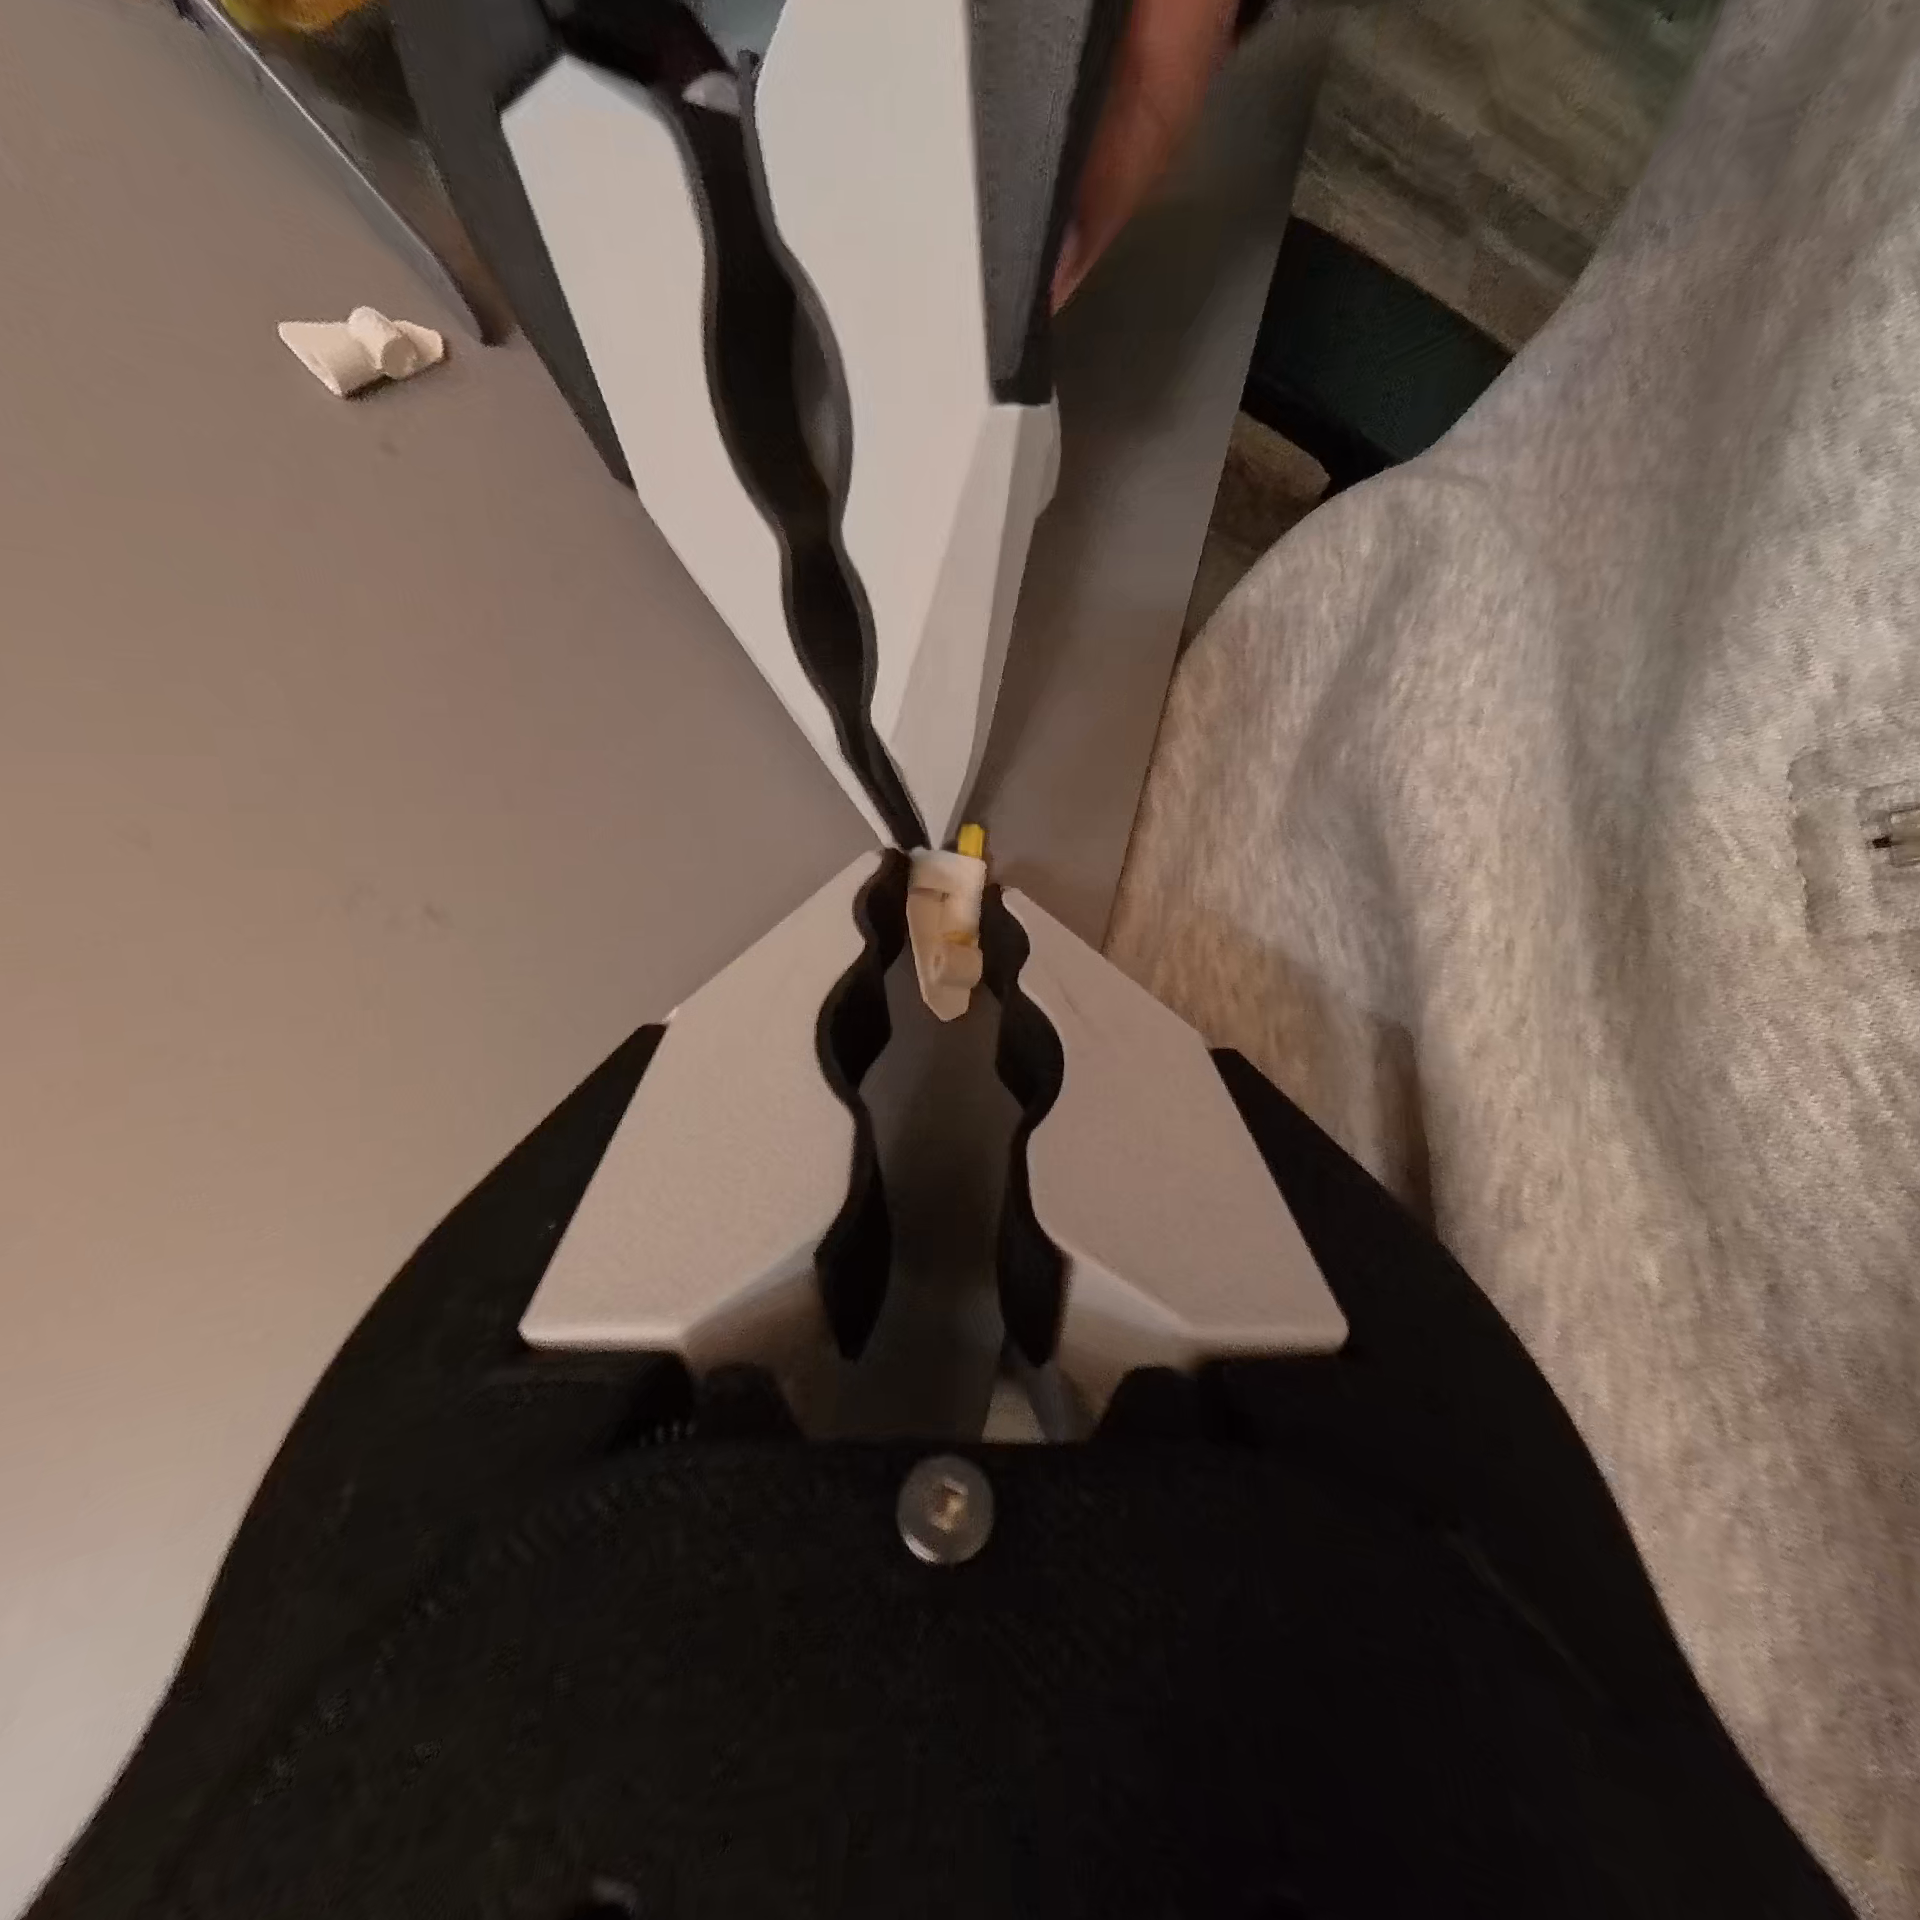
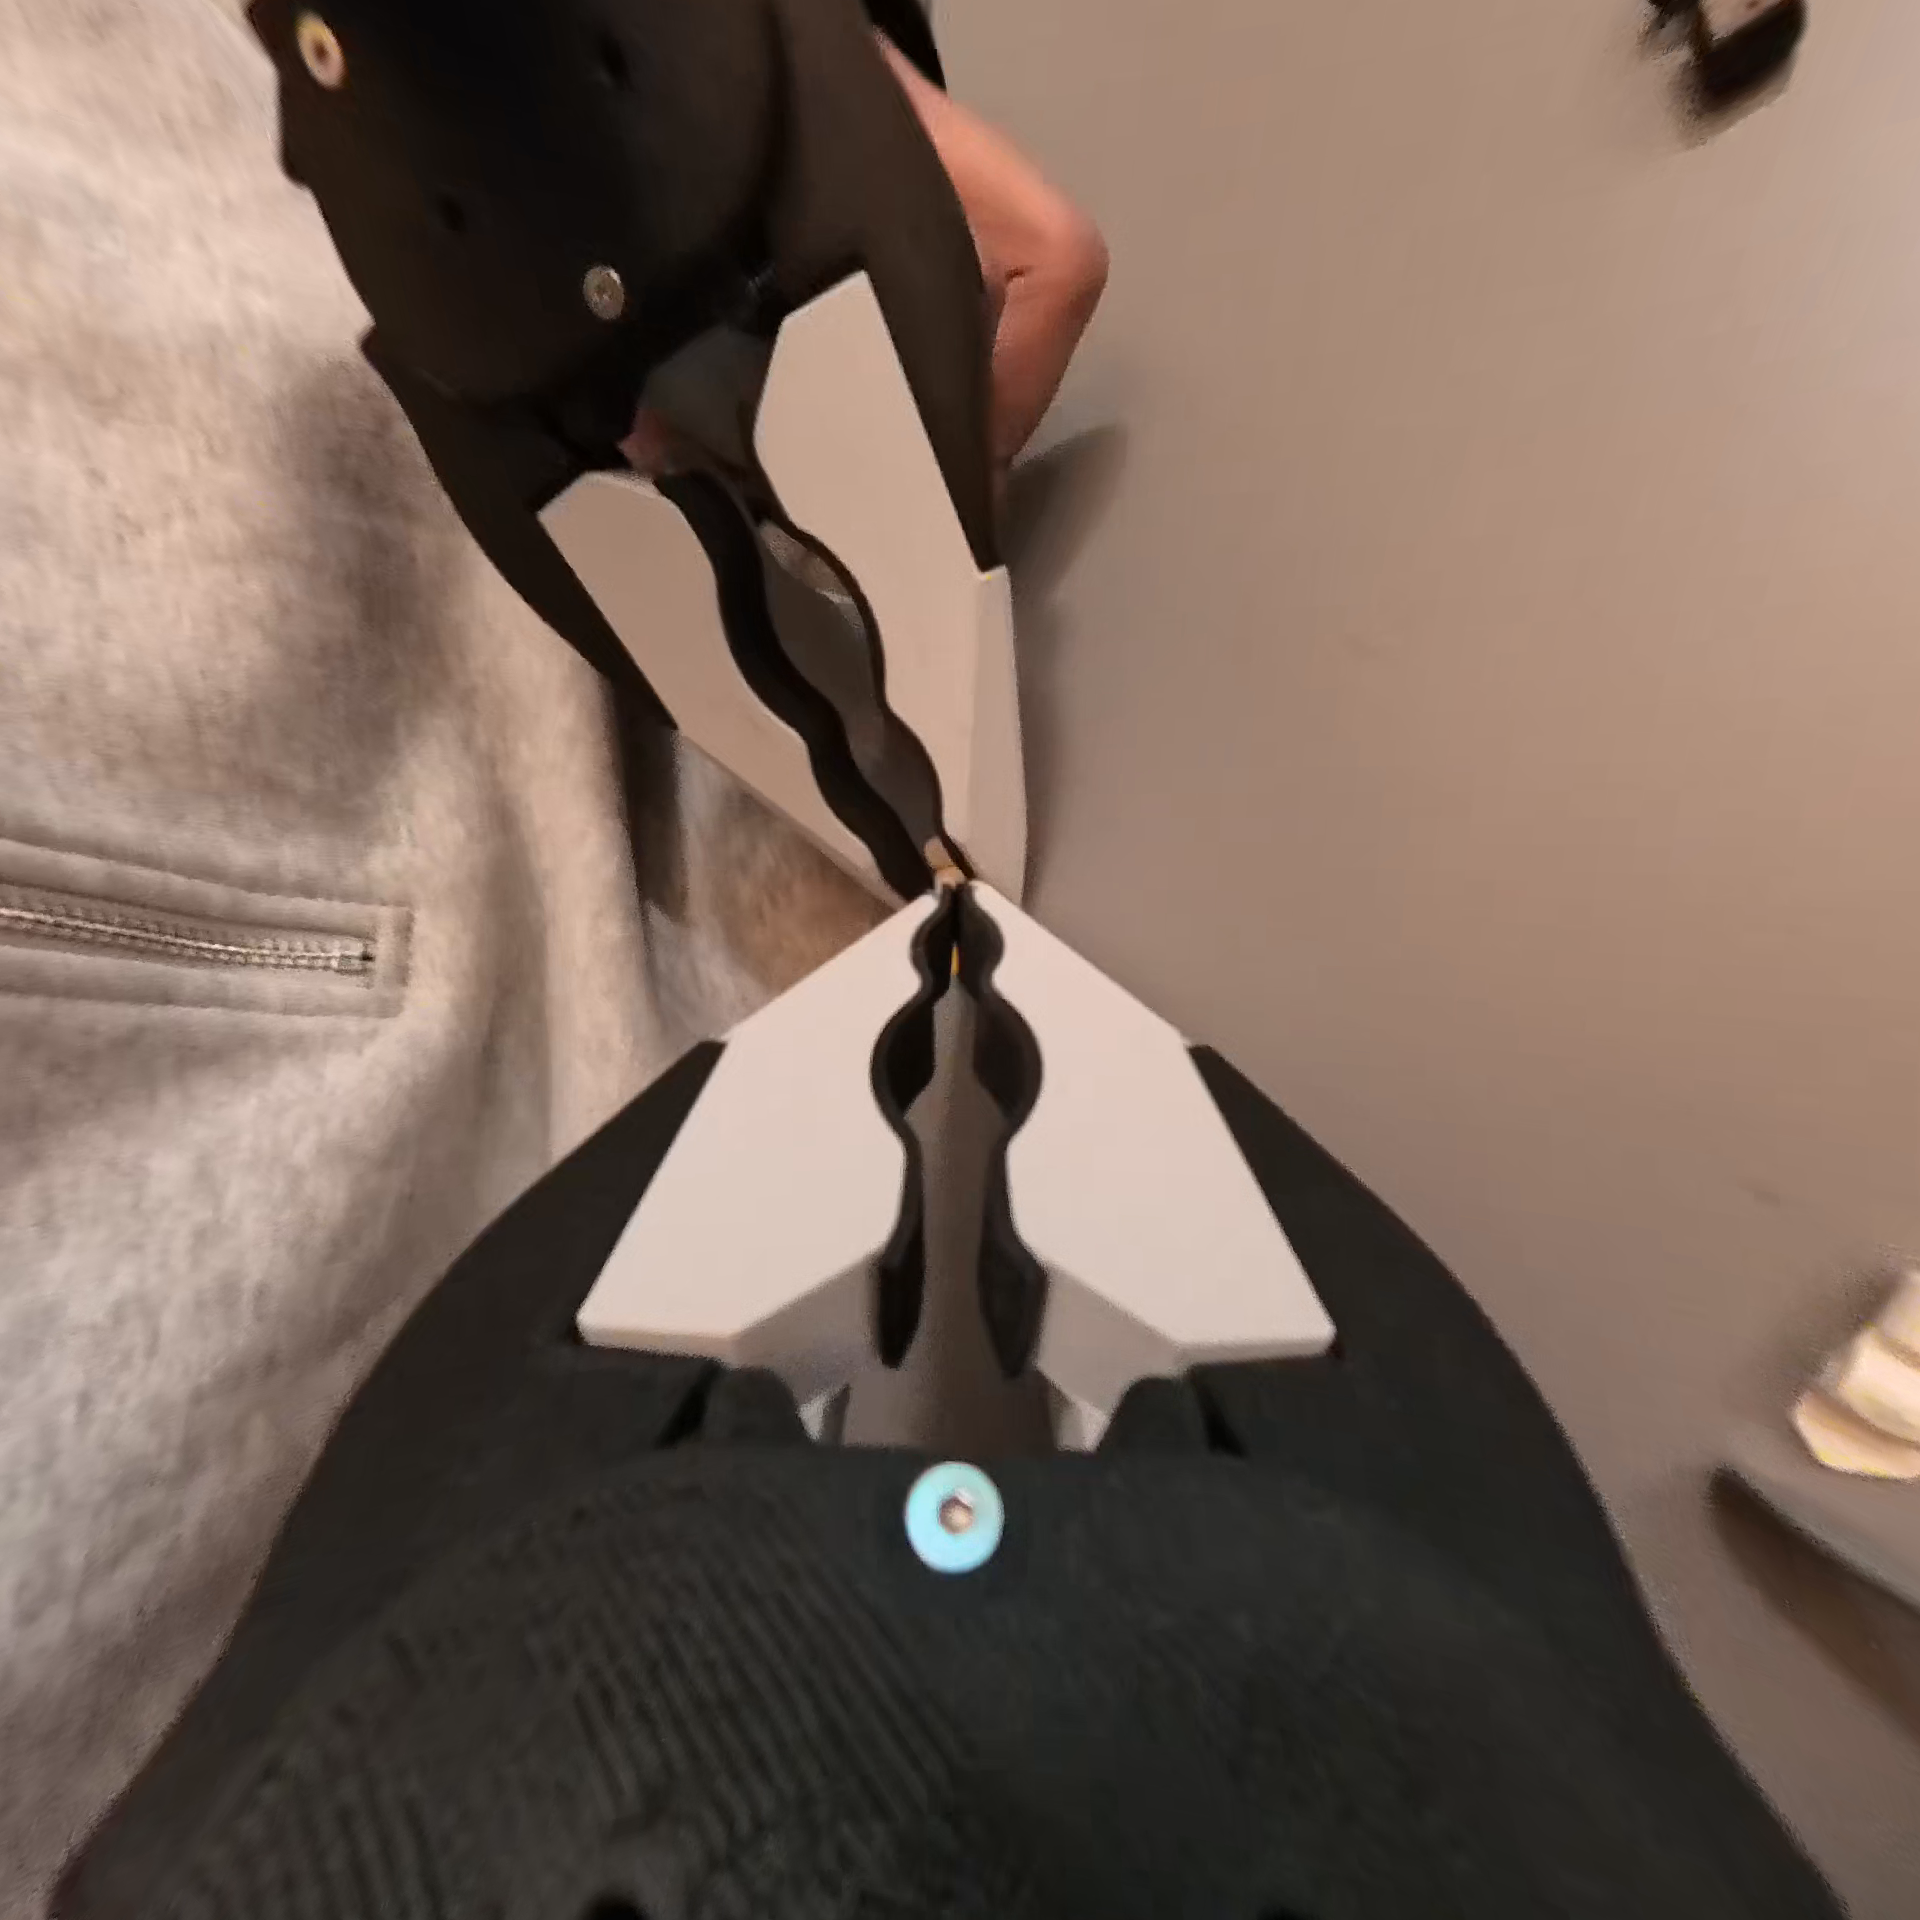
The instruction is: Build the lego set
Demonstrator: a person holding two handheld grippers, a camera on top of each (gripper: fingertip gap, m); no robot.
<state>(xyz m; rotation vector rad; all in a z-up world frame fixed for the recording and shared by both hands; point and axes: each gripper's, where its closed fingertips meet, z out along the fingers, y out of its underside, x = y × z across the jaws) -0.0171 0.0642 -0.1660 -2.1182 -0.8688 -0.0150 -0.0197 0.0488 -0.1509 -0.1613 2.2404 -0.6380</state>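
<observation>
My left gripper point(image 1: 943, 881) is shut on a small white lego piece point(image 1: 945, 935) that stands upright between its tips. My right gripper point(image 2: 951, 916) is shut, with a sliver of a yellow piece point(image 2: 954, 961) between its pads. The two grippers meet tip to tip above the grey table's near edge. In the left wrist view the right gripper point(image 1: 923, 826) comes in from above, and the yellow piece point(image 1: 971, 837) touches the top of the white one. In the right wrist view the left gripper point(image 2: 937, 868) comes in from above; the white piece is mostly hidden.
A loose white lego piece point(image 1: 358, 348) lies on the grey table point(image 1: 312, 779) at the far left. A person's grey sweatshirt point(image 1: 1558, 935) fills the side beyond the table edge. Blurred pale pieces point(image 2: 1870, 1392) lie at the right. A hand point(image 2: 1039, 260) holds the left gripper. Only a small space, under 4 cm, lies between the two pairs of fingers.
</observation>
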